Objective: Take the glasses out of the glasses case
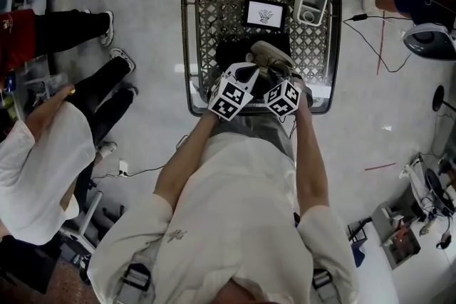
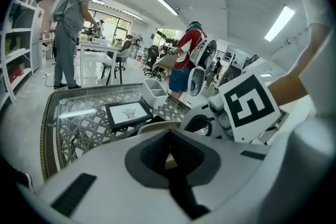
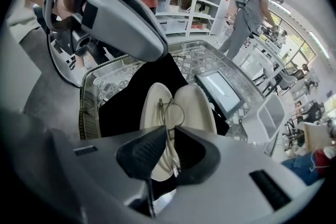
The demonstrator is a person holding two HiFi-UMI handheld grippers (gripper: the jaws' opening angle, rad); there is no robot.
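An open beige glasses case (image 1: 271,52) lies on a black cloth (image 1: 229,53) on the small glass table (image 1: 189,32). In the right gripper view both halves of the case (image 3: 198,107) lie flat, and thin wire glasses (image 3: 167,107) rest across its middle. My right gripper (image 3: 170,129) is shut on the glasses frame; one temple runs back under the jaws. My left gripper (image 2: 169,136) is shut on the case (image 2: 152,125), whose near rim shows beige between the jaws. Both marker cubes sit side by side just in front of the case, left (image 1: 229,97) and right (image 1: 283,97).
A black-framed tablet (image 1: 264,13) and a white box (image 1: 311,6) stand at the table's far side. The table top is glass over metal lattice with a raised rim. People stand at the left (image 1: 85,28), and cables (image 1: 370,39) trail over the floor at the right.
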